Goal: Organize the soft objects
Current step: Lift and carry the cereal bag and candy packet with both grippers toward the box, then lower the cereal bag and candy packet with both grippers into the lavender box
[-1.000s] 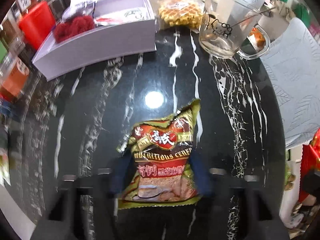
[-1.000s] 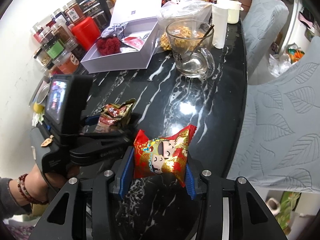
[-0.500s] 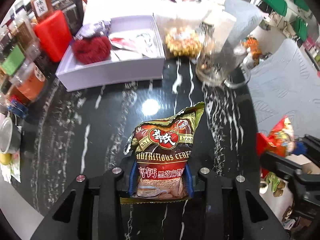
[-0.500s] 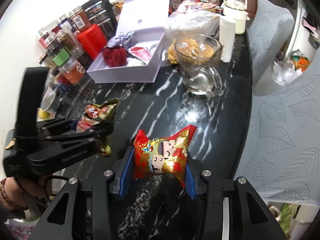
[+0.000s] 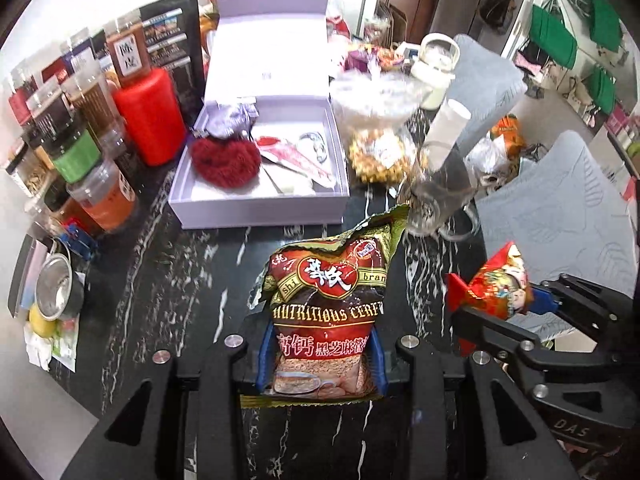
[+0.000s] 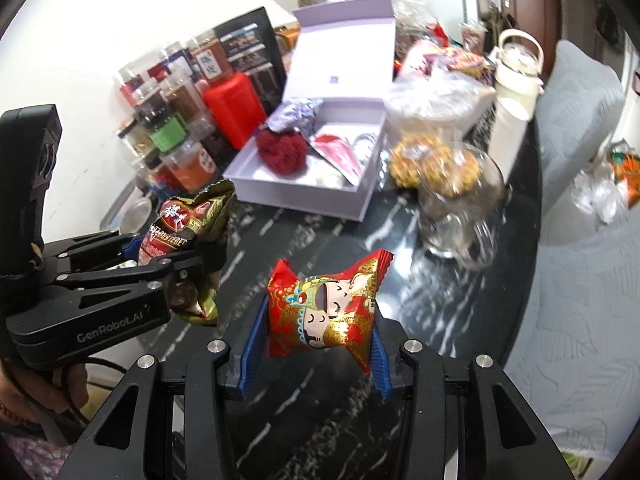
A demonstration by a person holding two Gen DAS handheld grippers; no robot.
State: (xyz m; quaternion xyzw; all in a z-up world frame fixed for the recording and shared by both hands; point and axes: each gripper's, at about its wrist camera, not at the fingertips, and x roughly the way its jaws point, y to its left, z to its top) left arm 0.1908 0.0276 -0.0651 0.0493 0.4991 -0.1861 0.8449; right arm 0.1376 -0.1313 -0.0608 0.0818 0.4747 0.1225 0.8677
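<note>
Black counter (image 5: 168,280) is crowded, so each closed claw, left claw (image 5: 320,356) squeezing the cereal bag (image 5: 328,312) and right claw (image 6: 316,356) squeezing the red snack (image 6: 324,312), might bump the glass mug (image 6: 460,216).

"NUTRITIOUS" on cereal packet (image 5: 326,312)

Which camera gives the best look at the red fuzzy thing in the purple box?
The left wrist view: the red fuzzy thing lies near centre and sharp in the purple box. The right wrist view shows it smaller, blurred, further off.
</note>
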